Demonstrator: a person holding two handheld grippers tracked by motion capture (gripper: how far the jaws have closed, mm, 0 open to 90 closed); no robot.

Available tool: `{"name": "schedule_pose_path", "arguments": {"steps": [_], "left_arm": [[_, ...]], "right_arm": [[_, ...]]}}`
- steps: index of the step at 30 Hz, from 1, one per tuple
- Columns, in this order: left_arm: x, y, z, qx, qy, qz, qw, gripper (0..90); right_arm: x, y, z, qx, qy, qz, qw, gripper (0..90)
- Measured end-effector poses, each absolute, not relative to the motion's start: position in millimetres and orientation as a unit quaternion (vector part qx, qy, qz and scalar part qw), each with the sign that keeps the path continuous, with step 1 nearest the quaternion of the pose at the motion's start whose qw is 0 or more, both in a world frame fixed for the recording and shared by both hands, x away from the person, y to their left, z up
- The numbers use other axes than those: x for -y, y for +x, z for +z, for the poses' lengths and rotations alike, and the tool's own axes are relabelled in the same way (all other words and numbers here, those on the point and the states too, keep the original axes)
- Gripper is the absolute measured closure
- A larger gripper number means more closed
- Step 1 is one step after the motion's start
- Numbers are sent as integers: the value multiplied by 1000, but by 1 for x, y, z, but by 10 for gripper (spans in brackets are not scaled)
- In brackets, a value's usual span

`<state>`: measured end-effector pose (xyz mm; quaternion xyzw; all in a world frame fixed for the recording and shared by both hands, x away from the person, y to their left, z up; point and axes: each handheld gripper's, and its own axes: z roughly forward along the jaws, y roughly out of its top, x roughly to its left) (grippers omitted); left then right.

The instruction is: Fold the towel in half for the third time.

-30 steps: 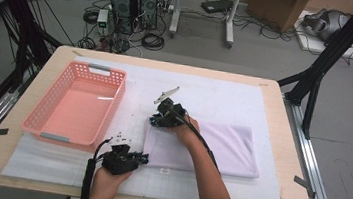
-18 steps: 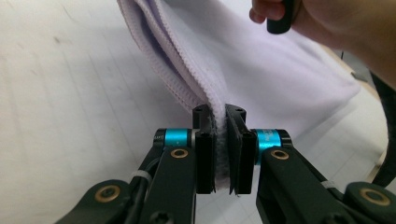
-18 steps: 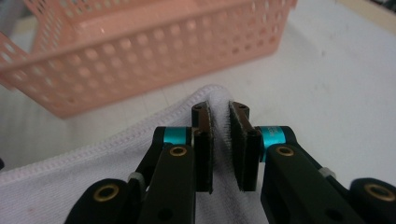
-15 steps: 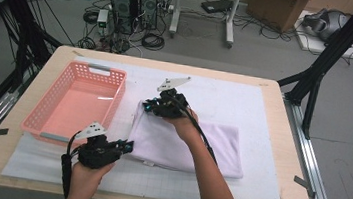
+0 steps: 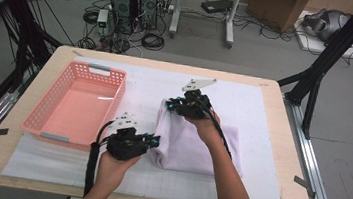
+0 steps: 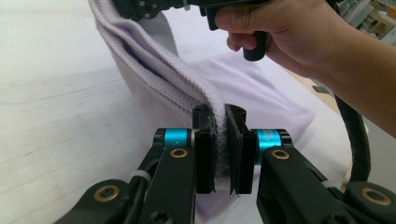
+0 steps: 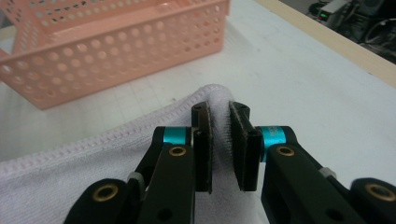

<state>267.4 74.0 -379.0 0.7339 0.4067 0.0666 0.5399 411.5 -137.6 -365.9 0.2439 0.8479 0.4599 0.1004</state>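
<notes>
Both grippers are lifting the left edge of the lilac towel [image 5: 194, 147] off the white mat [image 5: 263, 119] at frame centre, where a second earlier it was lying flat. The left gripper [image 5: 152, 140] is pinching the near corner and the right gripper [image 5: 170, 104] the far corner, so the towel is probably being folded or carried toward the pink basket [image 5: 75, 105] at left.

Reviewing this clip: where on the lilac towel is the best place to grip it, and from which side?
Grip the towel by its stitched hem at the two corners facing the basket, coming in from that side. The hem is thick and stands up, and the left gripper and right gripper are each shut on a corner there.
</notes>
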Motion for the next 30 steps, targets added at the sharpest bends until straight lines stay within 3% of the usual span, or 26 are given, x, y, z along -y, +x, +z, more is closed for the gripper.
{"name": "schedule_pose_path", "arguments": {"steps": [16, 18, 20, 25, 30], "left_arm": [[9, 288, -395, -374, 770, 53, 514, 789], [15, 289, -399, -368, 772, 52, 515, 707], [17, 287, -399, -349, 778, 54, 519, 543], [5, 279, -393, -327, 779, 91, 527, 425], [-20, 275, -392, -328, 772, 119, 532, 400]], "right_arm": [[213, 408, -380, -839, 292, 441, 127, 797], [222, 408, -382, -840, 294, 437, 131, 796], [230, 407, -384, -838, 299, 436, 131, 795], [249, 405, -392, -839, 307, 429, 136, 795], [269, 402, -400, -833, 325, 426, 140, 795]]}}
